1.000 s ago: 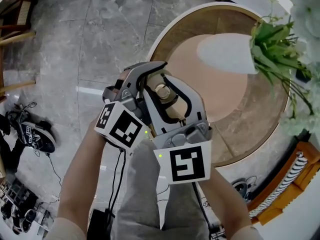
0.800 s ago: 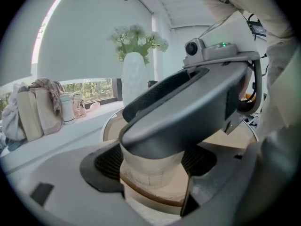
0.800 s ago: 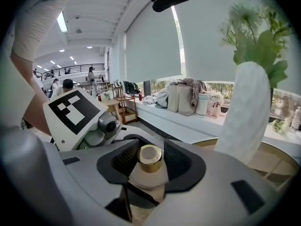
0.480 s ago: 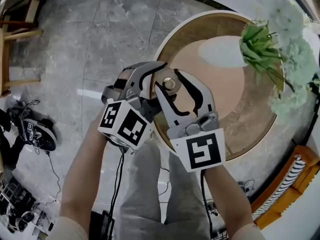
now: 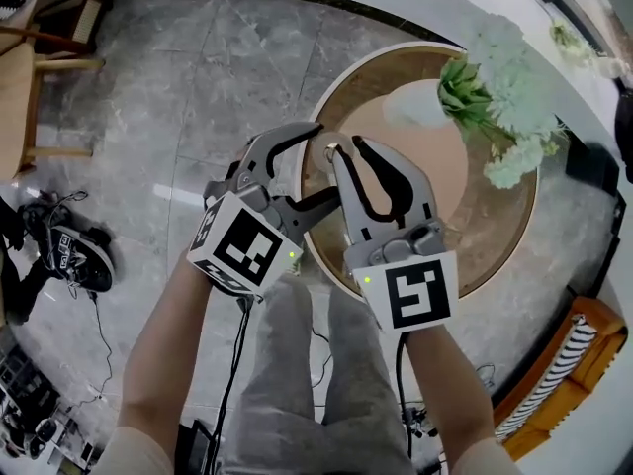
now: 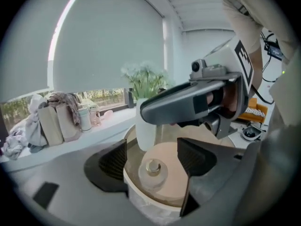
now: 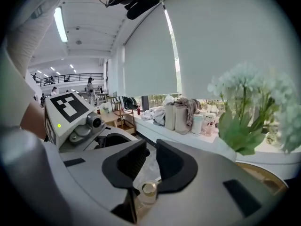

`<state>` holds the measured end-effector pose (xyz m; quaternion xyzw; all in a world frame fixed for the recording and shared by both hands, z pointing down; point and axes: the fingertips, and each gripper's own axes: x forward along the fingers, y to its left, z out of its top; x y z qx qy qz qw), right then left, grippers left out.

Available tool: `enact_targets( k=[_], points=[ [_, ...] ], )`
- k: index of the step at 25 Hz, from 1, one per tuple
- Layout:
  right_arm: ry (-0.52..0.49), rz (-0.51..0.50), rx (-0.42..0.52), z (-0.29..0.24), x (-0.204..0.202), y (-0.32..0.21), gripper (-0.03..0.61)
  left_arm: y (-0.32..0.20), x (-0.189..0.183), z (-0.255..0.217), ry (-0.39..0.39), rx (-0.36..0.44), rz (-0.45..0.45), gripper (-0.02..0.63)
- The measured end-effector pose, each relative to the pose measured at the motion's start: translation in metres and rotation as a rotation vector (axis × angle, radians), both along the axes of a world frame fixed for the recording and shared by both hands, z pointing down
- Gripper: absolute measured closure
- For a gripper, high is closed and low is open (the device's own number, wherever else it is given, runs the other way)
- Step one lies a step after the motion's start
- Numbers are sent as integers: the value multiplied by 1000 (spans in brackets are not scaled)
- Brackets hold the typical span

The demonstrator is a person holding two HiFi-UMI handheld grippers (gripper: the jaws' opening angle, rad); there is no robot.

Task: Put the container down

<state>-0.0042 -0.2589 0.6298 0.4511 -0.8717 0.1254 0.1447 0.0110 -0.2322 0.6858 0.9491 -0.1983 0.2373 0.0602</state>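
Note:
The container (image 6: 153,169) is a small clear jar with a gold cap. It stands near the edge of the round table (image 5: 495,226). My left gripper (image 5: 321,161) is open, and its jaws stand wide on either side of the jar without touching it (image 6: 153,157). My right gripper (image 5: 346,146) hovers just above, and one of its fingers (image 6: 183,105) crosses the left gripper view. Its jaws are closing to a narrow gap (image 7: 151,157). The jar's cap (image 7: 148,189) shows through that gap, beyond the pads. The grippers hide the jar in the head view.
A white vase (image 5: 415,107) with pale green flowers (image 5: 495,107) stands on the table's far side. Below are a grey stone floor, shoes (image 5: 74,255), cables, a wooden chair (image 5: 49,28) and an orange seat (image 5: 584,354). A window sill holds bags and cups (image 7: 188,117).
The right jaws stood wide round the jar's cap, then drew close together. The cap, seen between the grippers earlier, is now hidden in the head view. Both grippers shifted slightly up the picture.

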Motion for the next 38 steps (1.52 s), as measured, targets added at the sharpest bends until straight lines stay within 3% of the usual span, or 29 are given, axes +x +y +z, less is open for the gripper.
enact_targets(
  k=[3, 10, 14, 18, 21, 23, 33, 38],
  points=[
    [-10, 22, 38, -37, 3, -2, 517, -9, -1, -48, 70, 48, -49, 272],
    [18, 78, 178, -134, 29, -7, 541, -10, 11, -138, 93, 103, -63, 304],
    [12, 93, 213, -198, 34, -5, 546, -10, 7, -209, 131, 188, -105, 374],
    [4, 98, 282, -273, 46, -1, 546, -13, 3, -290, 206, 270, -176, 506],
    [6, 92, 333, -331, 52, 6, 547, -6, 3, -342, 210, 313, -172, 526],
    [26, 77, 347, -367, 54, 11, 546, 2, 6, -375, 197, 337, -152, 598],
    [49, 45, 464, -521, 68, 62, 547, 44, 13, -521, 213, 421, -193, 606],
    [52, 25, 512, -583, 72, 94, 552, 63, 3, -579, 299, 369, -292, 606]
  ],
)
